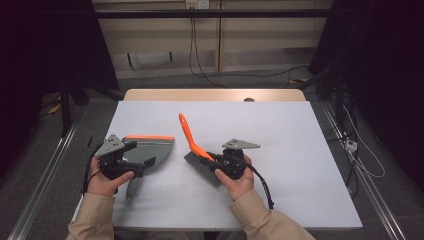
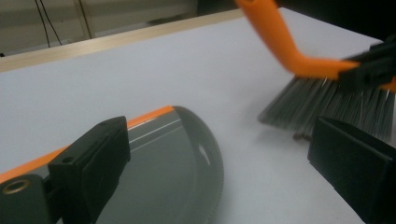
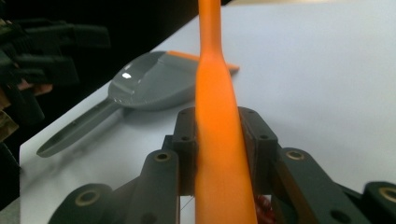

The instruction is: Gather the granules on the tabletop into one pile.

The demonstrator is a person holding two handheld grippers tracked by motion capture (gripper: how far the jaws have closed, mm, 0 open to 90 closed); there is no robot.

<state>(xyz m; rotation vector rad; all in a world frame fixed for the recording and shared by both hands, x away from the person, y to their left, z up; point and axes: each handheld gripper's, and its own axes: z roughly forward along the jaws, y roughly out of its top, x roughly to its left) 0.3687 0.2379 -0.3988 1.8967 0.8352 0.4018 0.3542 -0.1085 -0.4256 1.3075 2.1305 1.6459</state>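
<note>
Clearly, my right gripper (image 1: 216,161) had its jaws clamped on the orange handle of the brush (image 1: 196,150), low on the handle, just above the head; in the right gripper view the handle (image 3: 215,140) ran straight up between the two pads. The grey bristles (image 2: 327,105) touched the white desk (image 1: 280,150) near its middle, with the handle leaning up and away from me. A small dark speck lay on the desk under the bristle tips, too blurred to name.

My left gripper (image 1: 145,162) hovered over the grey dustpan (image 1: 150,150), which lay flat on the desk just left of the brush, orange lip at its far edge and long handle pointing back toward me. Its jaws stood well apart, gripping nothing; in the left gripper view the pan (image 2: 173,172) lay between and below them.

I judged the brush light and stiff in the handle but soft at the bristles, so a grip close to the head gave me the best control over the sweep. The dustpan looked thin, smooth and slippery plastic, likely to skid if pushed, so I reckoned its handle (image 3: 74,128) was the place to take it.
</note>
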